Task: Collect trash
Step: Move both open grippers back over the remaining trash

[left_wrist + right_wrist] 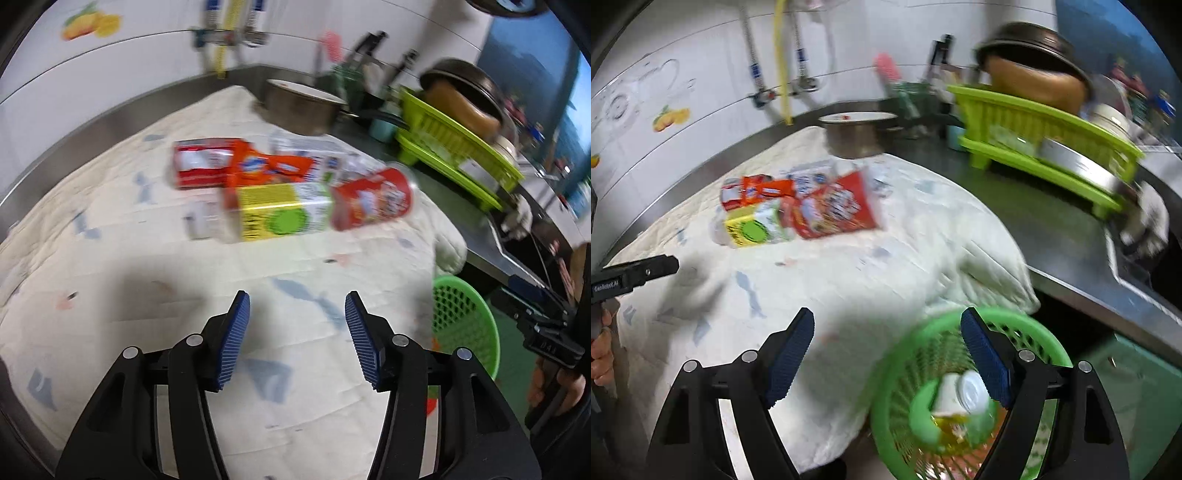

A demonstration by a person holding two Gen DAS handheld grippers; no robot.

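A pile of trash lies on the white patterned cloth [258, 266]: a red wrapper [201, 162], an orange packet [269, 170], a yellow and green carton [282, 212] and a red snack bag [373, 201]. My left gripper [297, 295] hovers open over the cloth in front of the pile, with nothing between its pads. My right gripper [887, 312] is also open and empty, above the edge of the cloth and the green basket [1015, 325]. The basket holds a white can [971, 391] and a yellow wrapper [951, 422]. The pile [798, 206] lies farther back in the right wrist view.
A metal pot [299, 107] stands behind the pile. A lime green dish rack [1041, 136] with a dark pan [1030, 40] sits at the right on the steel counter [1052, 229]. White tiled wall with pipes [783, 62] runs behind. A hand [602, 354] holds the left gripper's handle.
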